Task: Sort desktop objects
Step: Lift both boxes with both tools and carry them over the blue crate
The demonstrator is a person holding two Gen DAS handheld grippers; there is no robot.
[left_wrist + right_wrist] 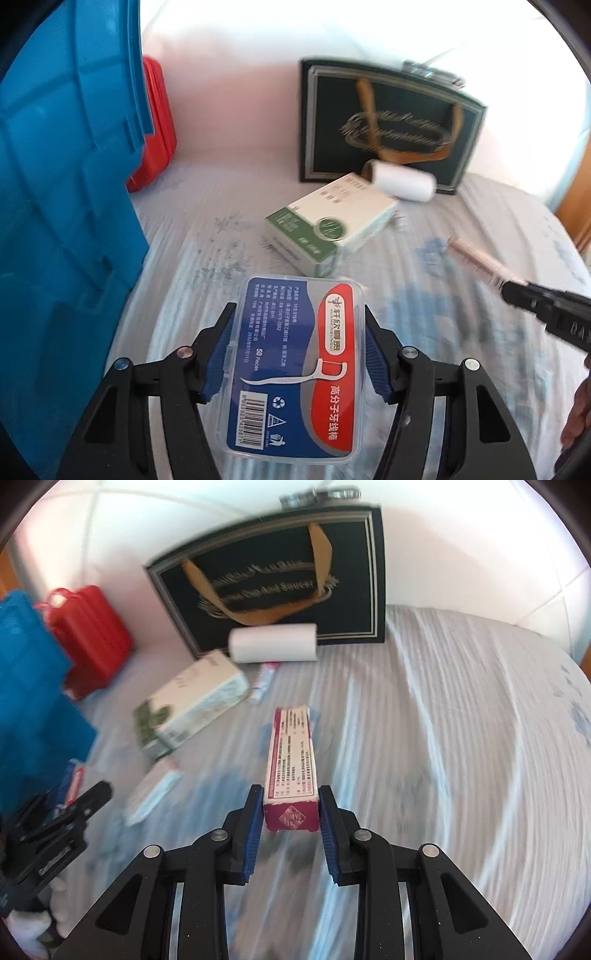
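My left gripper (299,314) is shut on a clear plastic box of floss picks (295,365) with a blue and red label, held by its long sides above the striped cloth. My right gripper (290,790) is shut on the near end of a long pink and maroon carton (291,764), which points away from me. The left wrist view shows that carton (476,262) at the right, sticking out of the right gripper's black fingers (546,314). In the right wrist view the left gripper (70,812) sits at the lower left with the floss box (72,779) partly hidden.
A tall blue bin (66,184) fills the left, with a red case (157,122) behind it. A black gift bag (388,122) stands at the back, a white roll (402,181) and a green-and-white box (328,225) before it. A small tube (264,681) and a pale packet (153,794) lie on the cloth.
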